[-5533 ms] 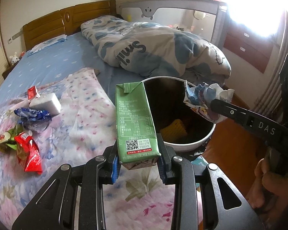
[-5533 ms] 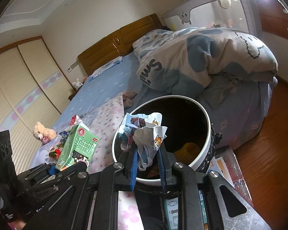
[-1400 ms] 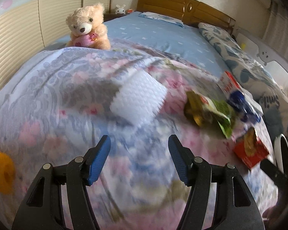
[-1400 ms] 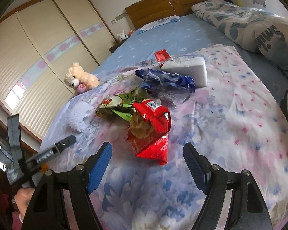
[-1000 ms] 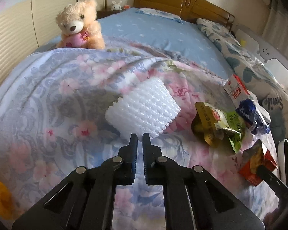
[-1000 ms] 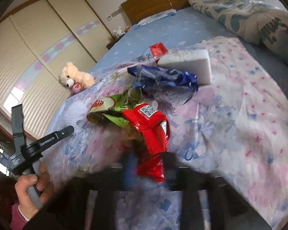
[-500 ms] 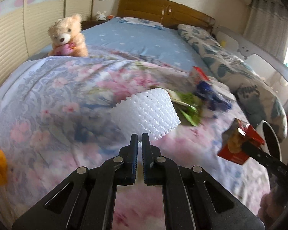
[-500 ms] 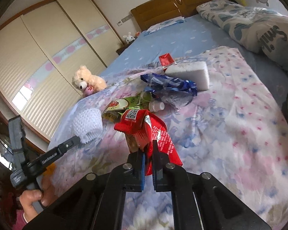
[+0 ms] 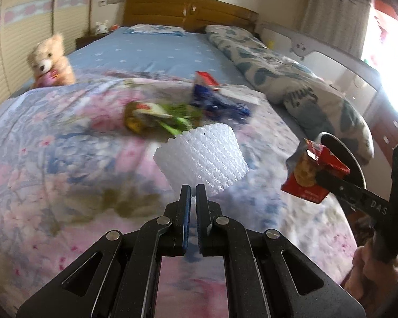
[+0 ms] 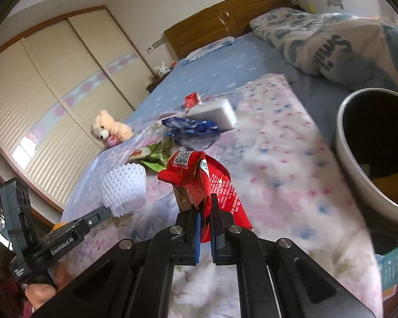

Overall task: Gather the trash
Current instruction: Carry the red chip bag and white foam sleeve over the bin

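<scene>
Left tongs point(image 9: 193, 189) pinching foam net point(image 9: 201, 160), right tongs point(image 10: 205, 206) red wrapper point(image 10: 207, 182); bin point(image 10: 358, 159) alongside.

Both wrist views low over the bed point(image 9: 66, 159), sharing its litter

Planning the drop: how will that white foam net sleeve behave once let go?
The white foam net sleeve, pinched at its edge by the left claw, keeps its shape, so it is probably springy. It looks airy, likely very light, and may drift or bounce off the bin.
</scene>
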Action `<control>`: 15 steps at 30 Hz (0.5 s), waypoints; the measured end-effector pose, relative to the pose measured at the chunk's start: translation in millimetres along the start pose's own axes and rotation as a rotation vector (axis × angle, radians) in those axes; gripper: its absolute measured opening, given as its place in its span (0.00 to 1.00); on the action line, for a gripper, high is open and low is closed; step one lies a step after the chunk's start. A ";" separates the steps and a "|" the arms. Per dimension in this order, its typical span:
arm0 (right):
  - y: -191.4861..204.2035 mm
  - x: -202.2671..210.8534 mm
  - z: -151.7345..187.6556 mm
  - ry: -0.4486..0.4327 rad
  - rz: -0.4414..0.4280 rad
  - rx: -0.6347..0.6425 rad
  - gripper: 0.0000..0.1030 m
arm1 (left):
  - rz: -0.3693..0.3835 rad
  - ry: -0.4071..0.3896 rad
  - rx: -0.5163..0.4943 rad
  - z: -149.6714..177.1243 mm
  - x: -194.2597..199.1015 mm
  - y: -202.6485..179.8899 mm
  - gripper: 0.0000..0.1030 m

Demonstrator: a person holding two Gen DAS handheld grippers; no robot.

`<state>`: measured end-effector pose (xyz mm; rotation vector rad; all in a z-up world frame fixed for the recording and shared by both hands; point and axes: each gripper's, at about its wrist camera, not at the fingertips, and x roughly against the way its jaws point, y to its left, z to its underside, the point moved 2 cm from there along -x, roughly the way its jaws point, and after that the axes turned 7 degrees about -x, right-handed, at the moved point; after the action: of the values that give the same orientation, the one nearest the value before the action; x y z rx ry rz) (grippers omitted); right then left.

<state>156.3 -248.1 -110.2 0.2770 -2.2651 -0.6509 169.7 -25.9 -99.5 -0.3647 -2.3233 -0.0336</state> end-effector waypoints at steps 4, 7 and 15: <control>-15.2 16.7 -1.6 -0.026 0.014 -0.021 0.05 | 0.030 0.004 -0.030 -1.8 -2.0 -22.9 0.03; -26.6 29.1 -3.3 -0.044 0.030 -0.033 0.05 | 0.046 0.001 -0.061 -3.5 -2.0 -39.9 0.03; -57.0 59.5 -9.0 -0.098 0.064 -0.074 0.05 | 0.087 -0.006 -0.126 -10.3 -2.1 -77.6 0.03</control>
<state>121.4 -322.4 -99.0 0.1388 -2.3271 -0.7274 157.2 -102.2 -87.1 -0.5291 -2.3148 -0.1372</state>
